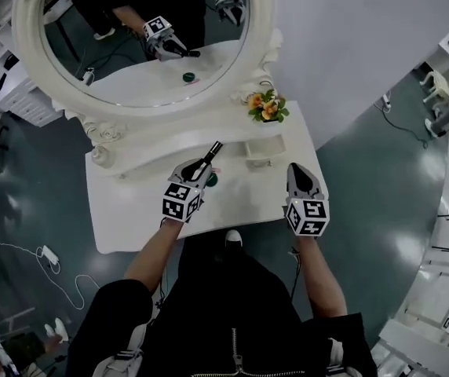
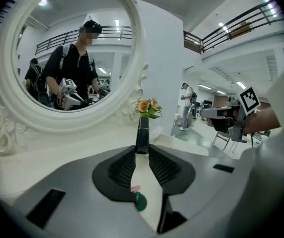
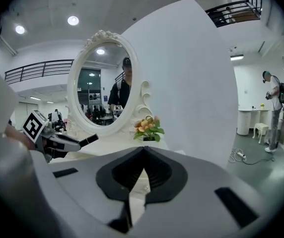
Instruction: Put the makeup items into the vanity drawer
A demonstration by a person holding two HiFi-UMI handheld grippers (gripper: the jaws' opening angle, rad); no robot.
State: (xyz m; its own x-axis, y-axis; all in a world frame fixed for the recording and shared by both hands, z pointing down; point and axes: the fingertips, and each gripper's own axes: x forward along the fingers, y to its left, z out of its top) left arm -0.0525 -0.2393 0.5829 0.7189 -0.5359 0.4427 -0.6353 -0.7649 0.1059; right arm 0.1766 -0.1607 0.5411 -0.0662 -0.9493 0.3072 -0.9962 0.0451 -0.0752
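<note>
Left gripper view: left gripper (image 2: pixel 142 151) fingers are clamped on a black tube (image 2: pixel 142 132) projecting beyond the tips, likely for carrying to the drawer (image 1: pixel 262 149) ahead-right. Right gripper (image 3: pixel 143 150) fingers together, empty.

Overall level: bright, even, indoor.
Source: round ceiling lights (image 3: pixel 73 20) overhead.
Glare: pale blotches on glossy grey floor (image 1: pixel 409 246); white tabletop (image 1: pixel 130 218) near washed out, little surface detail.
Shadows: faint, soft-edged, none hard.
Distortion: strong fisheye bending in both gripper views, dark vignette at corners; milder curving in head view.
Focus: left gripper (image 2: pixel 142 150) body soft close to lens; distance moderately sharp.
</note>
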